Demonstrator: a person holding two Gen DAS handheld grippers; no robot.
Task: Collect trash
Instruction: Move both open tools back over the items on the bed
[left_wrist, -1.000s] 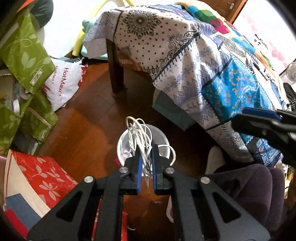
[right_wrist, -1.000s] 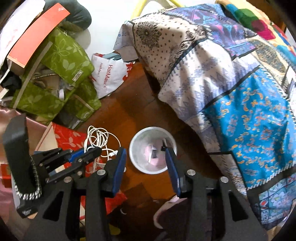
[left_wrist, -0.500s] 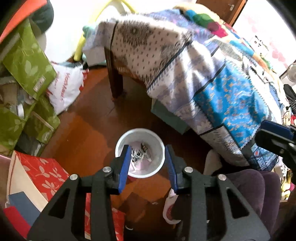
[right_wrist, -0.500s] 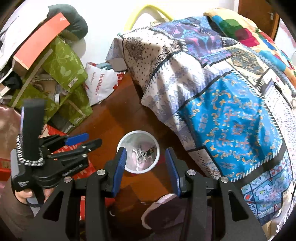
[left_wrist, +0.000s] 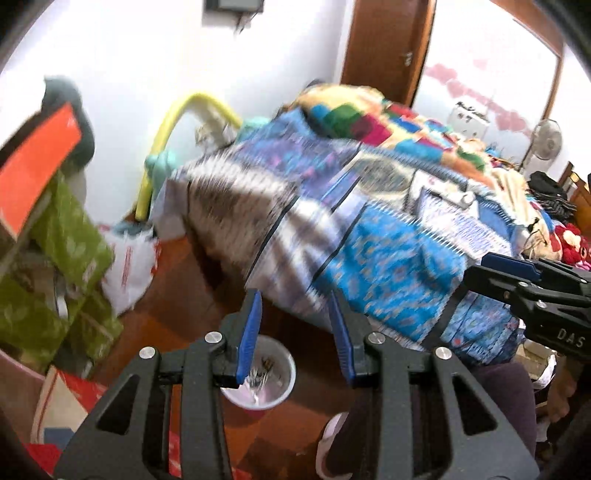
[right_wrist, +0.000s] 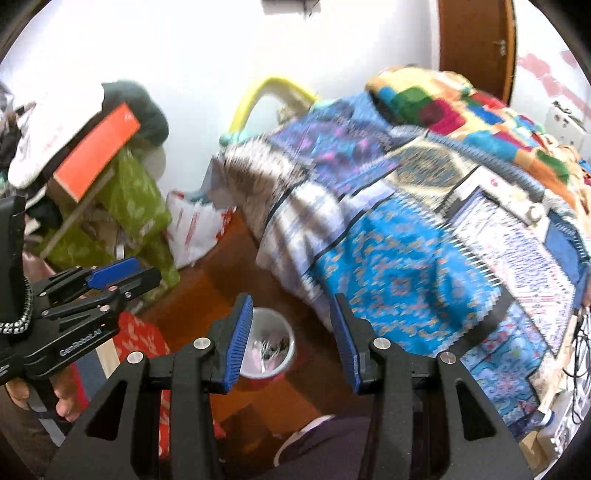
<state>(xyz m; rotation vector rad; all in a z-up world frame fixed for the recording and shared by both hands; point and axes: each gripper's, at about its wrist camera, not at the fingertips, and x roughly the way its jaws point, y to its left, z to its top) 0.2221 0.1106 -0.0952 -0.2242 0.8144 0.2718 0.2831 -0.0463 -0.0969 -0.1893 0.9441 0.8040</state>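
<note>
White cable bundle no longer held: a second ago the left gripper (left_wrist: 295, 332) pinched it over the bin (left_wrist: 275, 373); now its fingers (left_wrist: 251, 332) are spread wide with nothing between them. Cable looks to be down inside the bin among the other scraps, though blur makes it hard to separate. Right gripper (right_wrist: 291, 336) also spread and empty, as before. Both cameras have tilted up and pulled back, so the bin now sits low on the wooden floor (left_wrist: 192, 291) beside the bed (left_wrist: 388, 229), partly behind the fingers. Heavy motion blur. Judgement: drop done, this item collected; hands look free to go find the next piece of trash.
</note>
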